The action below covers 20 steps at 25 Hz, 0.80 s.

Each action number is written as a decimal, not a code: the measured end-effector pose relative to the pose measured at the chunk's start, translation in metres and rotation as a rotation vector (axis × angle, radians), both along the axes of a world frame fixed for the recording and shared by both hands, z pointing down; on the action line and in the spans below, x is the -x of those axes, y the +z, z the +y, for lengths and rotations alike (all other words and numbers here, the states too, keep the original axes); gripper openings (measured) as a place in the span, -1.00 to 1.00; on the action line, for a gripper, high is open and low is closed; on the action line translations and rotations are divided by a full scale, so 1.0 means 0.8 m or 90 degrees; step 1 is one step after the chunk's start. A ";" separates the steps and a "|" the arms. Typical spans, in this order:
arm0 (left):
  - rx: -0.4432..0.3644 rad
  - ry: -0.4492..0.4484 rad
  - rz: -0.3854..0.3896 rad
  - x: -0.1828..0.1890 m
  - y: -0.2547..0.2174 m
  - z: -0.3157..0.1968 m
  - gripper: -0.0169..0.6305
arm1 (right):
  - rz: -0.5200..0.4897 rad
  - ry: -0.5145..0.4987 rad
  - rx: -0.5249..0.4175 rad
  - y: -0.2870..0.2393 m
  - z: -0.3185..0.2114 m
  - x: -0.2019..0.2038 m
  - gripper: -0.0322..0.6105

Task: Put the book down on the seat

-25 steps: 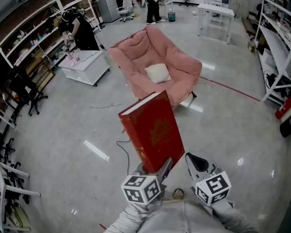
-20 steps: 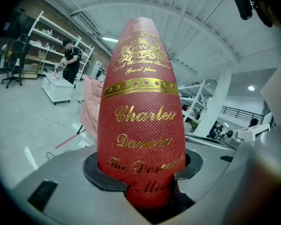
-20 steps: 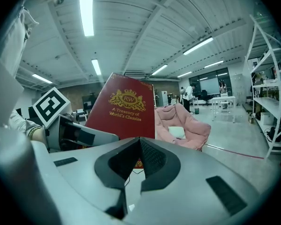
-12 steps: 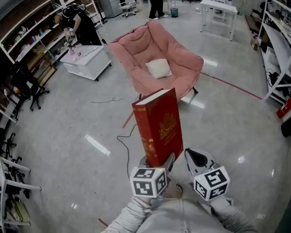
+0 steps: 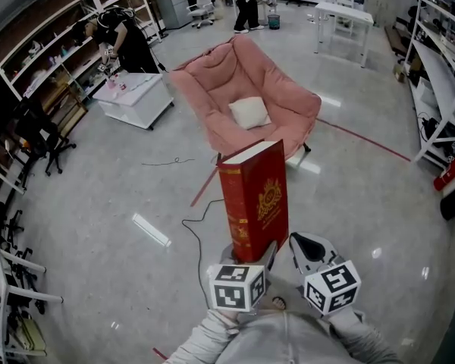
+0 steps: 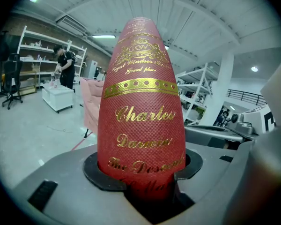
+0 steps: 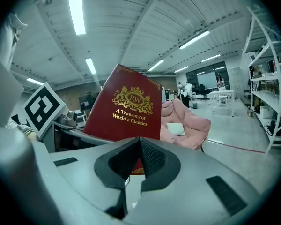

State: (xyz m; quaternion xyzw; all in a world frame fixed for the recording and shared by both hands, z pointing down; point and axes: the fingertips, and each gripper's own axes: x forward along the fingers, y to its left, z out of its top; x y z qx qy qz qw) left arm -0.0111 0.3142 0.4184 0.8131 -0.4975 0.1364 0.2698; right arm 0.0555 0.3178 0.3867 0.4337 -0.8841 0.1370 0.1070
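Note:
A thick red book with gold lettering stands upright in front of me, its lower end clamped in my left gripper. In the left gripper view its spine fills the gap between the jaws, whose pads press on both sides. My right gripper hovers just right of the book, shut and empty; its pads meet in the right gripper view, with the book's cover behind. The pink lounge chair with a white cushion on its seat stands on the floor beyond the book.
A low white table with a person bent over it stands left of the chair. Shelving lines the left wall and the right. A black cable and a red floor line run near the chair.
The book has swung from tilted left to upright and shifted right in the head view. Both grippers have edged toward the chair, which sits a little nearer.

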 end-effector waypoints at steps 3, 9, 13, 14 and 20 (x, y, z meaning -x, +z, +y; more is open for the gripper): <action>0.004 0.008 0.004 0.003 0.002 -0.025 -0.17 | 0.000 0.008 0.007 0.004 -0.025 0.000 -0.89; 0.021 0.015 0.017 0.008 0.010 -0.081 -0.17 | -0.001 0.020 0.019 0.010 -0.077 0.001 -0.88; 0.023 0.017 0.021 0.012 0.011 -0.130 -0.17 | -0.006 0.012 0.035 0.017 -0.124 0.007 -0.89; 0.024 0.018 0.023 0.015 0.012 -0.144 -0.17 | -0.005 0.010 0.037 0.019 -0.136 0.011 -0.89; 0.036 0.023 0.031 0.036 0.015 -0.210 -0.17 | 0.006 0.002 0.050 0.025 -0.201 0.033 -0.89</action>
